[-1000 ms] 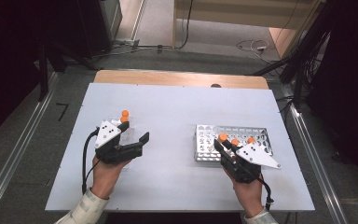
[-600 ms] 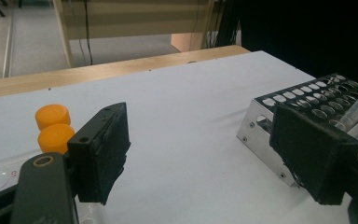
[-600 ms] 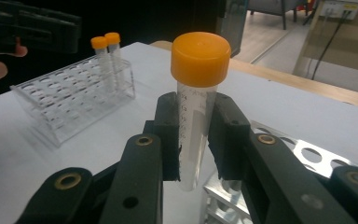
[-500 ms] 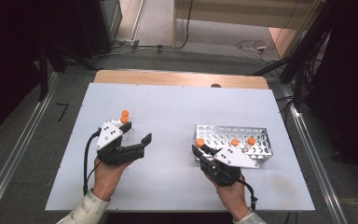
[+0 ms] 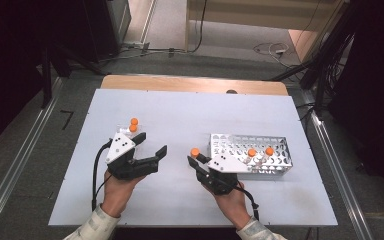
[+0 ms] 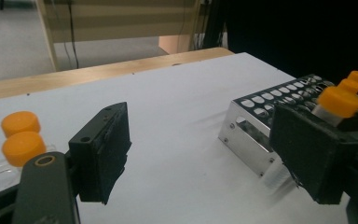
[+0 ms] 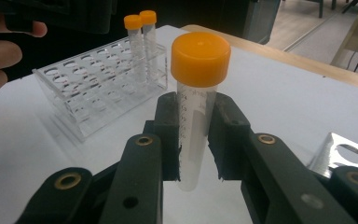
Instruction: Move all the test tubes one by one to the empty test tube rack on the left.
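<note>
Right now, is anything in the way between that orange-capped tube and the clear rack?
Nothing visible. The right tool holds the tube upright; bare table lies between it and the clear rack.

Both forearms come in from bottom edge, light sleeves at wrists. Left hand (image 5: 116,189) holds left gripper (image 5: 150,152) low over the surface, fingers (image 6: 103,151) spread wide apart, pointing fwd-right. Right hand (image 5: 232,202) holds right gripper (image 5: 198,162) angled fwd-left, fingers (image 7: 168,135) pinched on an upright orange-capped tube (image 7: 196,105).
</note>
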The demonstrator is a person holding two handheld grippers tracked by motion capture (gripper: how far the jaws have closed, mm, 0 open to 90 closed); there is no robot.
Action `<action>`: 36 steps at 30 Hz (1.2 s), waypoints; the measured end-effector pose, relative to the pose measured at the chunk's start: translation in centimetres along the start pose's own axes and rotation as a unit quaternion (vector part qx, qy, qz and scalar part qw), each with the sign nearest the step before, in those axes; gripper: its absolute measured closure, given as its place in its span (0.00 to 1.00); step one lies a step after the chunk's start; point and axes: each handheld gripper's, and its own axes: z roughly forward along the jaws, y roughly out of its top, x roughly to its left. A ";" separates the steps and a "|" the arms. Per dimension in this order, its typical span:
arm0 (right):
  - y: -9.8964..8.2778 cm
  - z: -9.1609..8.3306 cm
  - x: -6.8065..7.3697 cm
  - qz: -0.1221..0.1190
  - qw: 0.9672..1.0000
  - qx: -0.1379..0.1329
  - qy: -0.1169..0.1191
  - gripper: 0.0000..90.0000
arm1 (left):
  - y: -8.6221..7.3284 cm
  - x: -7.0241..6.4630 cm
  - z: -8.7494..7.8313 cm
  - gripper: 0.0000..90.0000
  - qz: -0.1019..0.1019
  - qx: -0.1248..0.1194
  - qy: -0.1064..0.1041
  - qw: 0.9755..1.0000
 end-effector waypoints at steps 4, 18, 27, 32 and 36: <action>0.0 1.0 0.5 -0.003 1.000 0.007 0.008 0.80 | -0.1 -0.7 0.1 0.22 0.005 0.000 -0.012 1.000; 0.6 2.9 2.5 -0.017 0.999 0.015 0.038 0.80 | -0.3 -2.4 0.6 0.33 0.031 0.014 -0.060 0.998; 0.7 3.0 3.1 -0.018 0.999 0.017 0.048 0.80 | -0.7 -2.8 0.7 0.62 0.052 0.015 -0.066 0.996; 0.7 3.0 3.0 -0.017 0.999 0.017 0.047 0.80 | -0.8 -2.9 0.8 0.70 0.056 0.015 -0.068 0.996; 0.7 3.0 2.9 -0.016 0.999 0.016 0.047 0.80 | -0.8 -3.0 0.8 0.74 0.060 0.019 -0.071 0.996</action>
